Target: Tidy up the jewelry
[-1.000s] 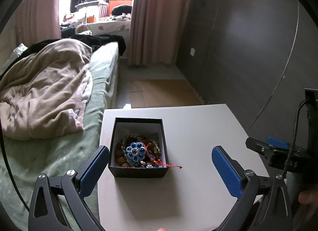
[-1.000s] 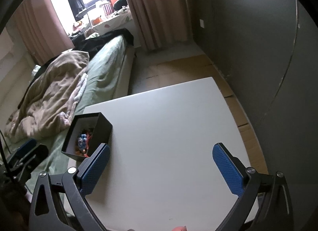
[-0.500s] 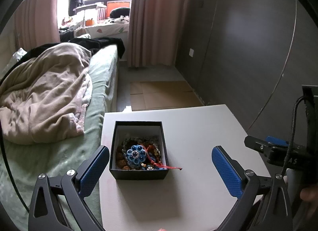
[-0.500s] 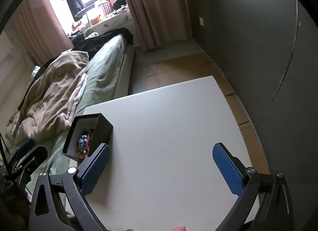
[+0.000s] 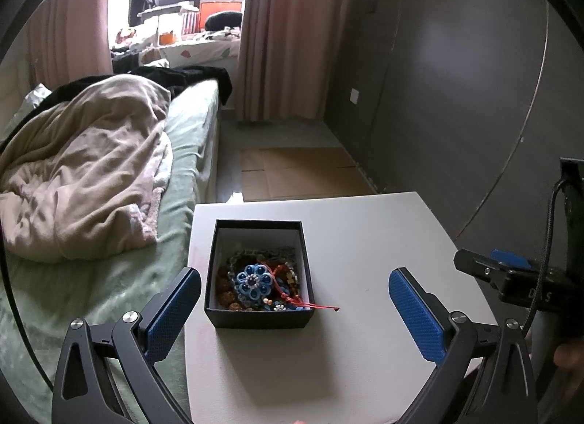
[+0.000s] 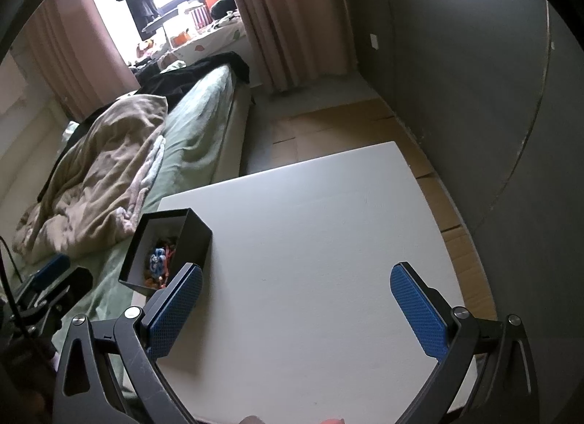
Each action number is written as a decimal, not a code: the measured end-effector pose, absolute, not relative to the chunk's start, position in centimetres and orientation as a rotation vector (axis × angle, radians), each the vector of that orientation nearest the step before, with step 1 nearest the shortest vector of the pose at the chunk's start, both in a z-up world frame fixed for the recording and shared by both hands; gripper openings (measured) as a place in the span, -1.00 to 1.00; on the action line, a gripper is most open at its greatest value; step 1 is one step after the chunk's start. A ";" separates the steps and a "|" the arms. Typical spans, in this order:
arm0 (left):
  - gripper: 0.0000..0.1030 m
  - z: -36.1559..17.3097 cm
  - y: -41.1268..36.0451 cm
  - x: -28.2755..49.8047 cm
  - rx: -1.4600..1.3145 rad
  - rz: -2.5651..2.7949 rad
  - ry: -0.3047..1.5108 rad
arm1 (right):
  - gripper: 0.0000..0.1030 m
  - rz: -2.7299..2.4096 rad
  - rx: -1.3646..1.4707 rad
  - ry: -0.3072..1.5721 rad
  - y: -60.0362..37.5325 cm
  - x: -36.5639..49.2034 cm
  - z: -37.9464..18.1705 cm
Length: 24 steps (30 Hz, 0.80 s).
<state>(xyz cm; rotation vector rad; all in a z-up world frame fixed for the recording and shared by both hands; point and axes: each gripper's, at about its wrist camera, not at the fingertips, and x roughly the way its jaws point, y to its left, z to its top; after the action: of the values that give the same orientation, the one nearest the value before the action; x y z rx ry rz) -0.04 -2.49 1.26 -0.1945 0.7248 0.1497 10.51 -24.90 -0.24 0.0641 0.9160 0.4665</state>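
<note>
Left wrist view: left gripper (image 5: pixel 294 309) spread wide, gripping nothing, hovering over the white square table (image 5: pixel 365 249); open black cardboard box (image 5: pixel 259 316) sits near the table's left edge, holding beaded jewelry with a blue flower piece (image 5: pixel 254 281), red cord (image 5: pixel 321 307) trailing over its front wall. Right wrist view: right gripper (image 6: pixel 295 305) also spread and empty above bare tabletop (image 6: pixel 310 223), box (image 6: pixel 199 236) just beyond its left finger (image 6: pixel 175 314), beside the green bed (image 6: pixel 204 132).

White bench (image 5: pixel 365 241), matte top, set close beside a bed. One item directly on it: open black box (image 5: pixel 255 316) near the bench's left edge, holding beaded jewelry (image 5: pixel 255 280). Red cord (image 5: pixel 325 307) trails over the box's right wall onto the bench top.
</note>
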 end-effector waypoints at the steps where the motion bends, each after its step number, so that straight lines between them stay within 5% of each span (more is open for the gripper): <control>1: 0.99 1.3 -2.4 0.0 -0.194 0.151 0.725 | 1.00 0.468 0.060 0.916 -24.9 10.5 -0.2; 24: 0.99 1.4 -2.0 -0.4 -0.205 0.180 0.713 | 1.00 0.476 0.043 0.909 -25.0 10.5 0.2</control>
<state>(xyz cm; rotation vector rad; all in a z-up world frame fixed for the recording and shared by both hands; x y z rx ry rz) -0.35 -2.01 1.45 -0.2046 0.7128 0.1799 10.52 -24.98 0.25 0.0425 0.9088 0.4758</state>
